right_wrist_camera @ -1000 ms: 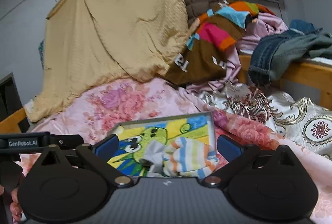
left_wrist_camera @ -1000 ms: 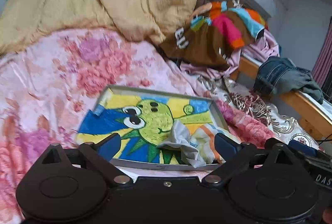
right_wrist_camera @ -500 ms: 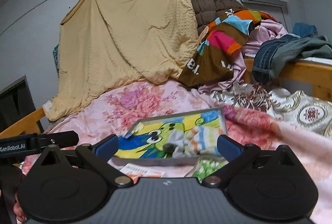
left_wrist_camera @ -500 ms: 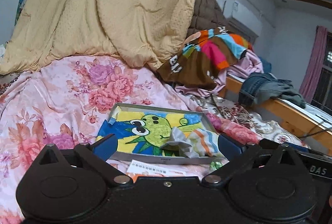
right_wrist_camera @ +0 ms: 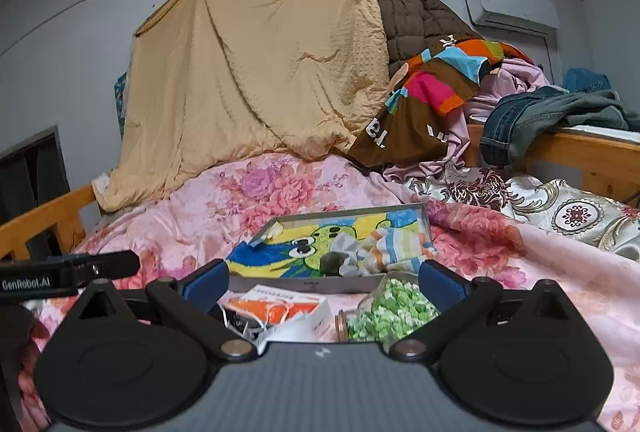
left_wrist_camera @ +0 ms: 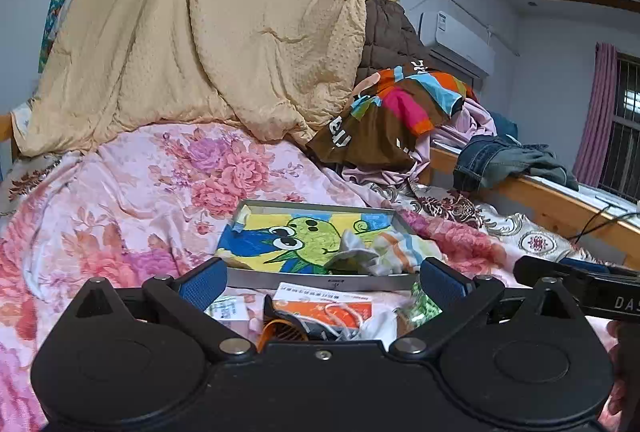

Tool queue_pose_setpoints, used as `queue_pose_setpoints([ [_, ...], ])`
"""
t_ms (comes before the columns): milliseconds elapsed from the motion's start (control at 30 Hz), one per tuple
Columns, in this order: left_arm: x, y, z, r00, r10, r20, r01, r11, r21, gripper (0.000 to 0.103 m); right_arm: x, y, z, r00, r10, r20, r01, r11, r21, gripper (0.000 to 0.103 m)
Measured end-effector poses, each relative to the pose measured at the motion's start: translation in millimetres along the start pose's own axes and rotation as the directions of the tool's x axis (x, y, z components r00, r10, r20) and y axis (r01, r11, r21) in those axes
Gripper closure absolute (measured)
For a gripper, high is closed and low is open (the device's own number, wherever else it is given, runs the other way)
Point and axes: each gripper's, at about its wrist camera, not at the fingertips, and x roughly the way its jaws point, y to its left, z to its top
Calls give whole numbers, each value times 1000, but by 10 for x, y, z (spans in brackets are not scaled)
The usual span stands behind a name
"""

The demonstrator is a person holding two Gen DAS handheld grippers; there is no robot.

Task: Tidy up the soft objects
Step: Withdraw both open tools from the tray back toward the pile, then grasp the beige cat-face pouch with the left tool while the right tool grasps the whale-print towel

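My bed's pink floral quilt (left_wrist_camera: 120, 200) carries a shallow tray (left_wrist_camera: 320, 282) with a cartoon lining; striped socks (left_wrist_camera: 400, 252) lie crumpled in its right end. Both my left hand-held gripper (left_wrist_camera: 320, 278) and right hand-held gripper (right_wrist_camera: 323, 278) hover spread wide, empty, near the tray.

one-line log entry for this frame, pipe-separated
left gripper open, empty | right gripper open, empty | striped cloth bunched in cartoon tray on floral bedspread | not yet grasped
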Motion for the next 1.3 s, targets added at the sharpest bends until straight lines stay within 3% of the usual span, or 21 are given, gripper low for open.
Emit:
queue_pose_setpoints([
  [467, -227, 225, -300, 999, 11, -44, -12, 1000, -11, 1, -230, 145, -236, 998, -35, -60, 34, 999, -30, 0],
  [767, -402, 107, -396, 999, -1, -54, 7, 995, 102, 1, -352, 189, -323, 994, -31, -106, 28, 999, -24, 0],
  [967, -451, 96, -453, 995, 4, -100, 9, 991, 133, 1, -301, 220, -419, 981, -46, -186, 39, 998, -44, 0],
  [1133, -418, 30, -514, 989, 62, -131, -31, 973, 228, 1, -245, 232, -469, 972, -59, -226, 47, 997, -55, 0],
  [1300, -400, -1, -541, 986, 56, -155, -14, 966, 260, 1, -132, 218, -540, 948, -94, -305, 75, 995, -72, 0],
])
